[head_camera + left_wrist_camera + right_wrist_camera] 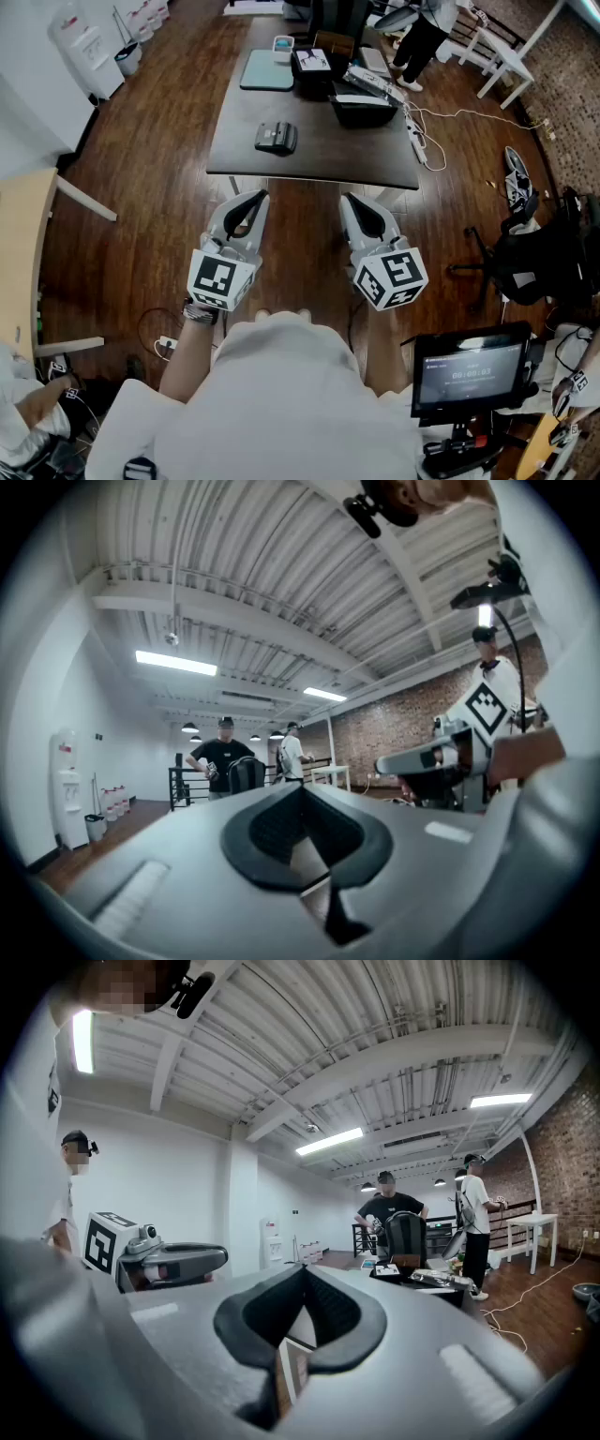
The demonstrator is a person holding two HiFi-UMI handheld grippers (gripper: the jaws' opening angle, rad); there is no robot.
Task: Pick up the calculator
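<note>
Left gripper [251,208] and right gripper [358,208] level by chest, jaws pressed together, nothing between. Calculator [276,138] at 12 o'clock from left gripper, well apart, on table [319,157] toward near edge. Risk: arriving unopened, shoving it instead of gripping.

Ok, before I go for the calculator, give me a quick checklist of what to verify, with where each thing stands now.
1. Calculator in view: ok, it lies alone near the front of the table.
2. Left tongs open for a grasp: not ok, shut and empty.
3. Right tongs open: not ok, shut and empty.
4. Tongs over the calculator: not ok, both appear short of the table's near edge.
5. Approach bare: ok, nothing lies between that edge and the calculator.
6. Calculator keys facing up: cannot tell, too small to make out.
</note>
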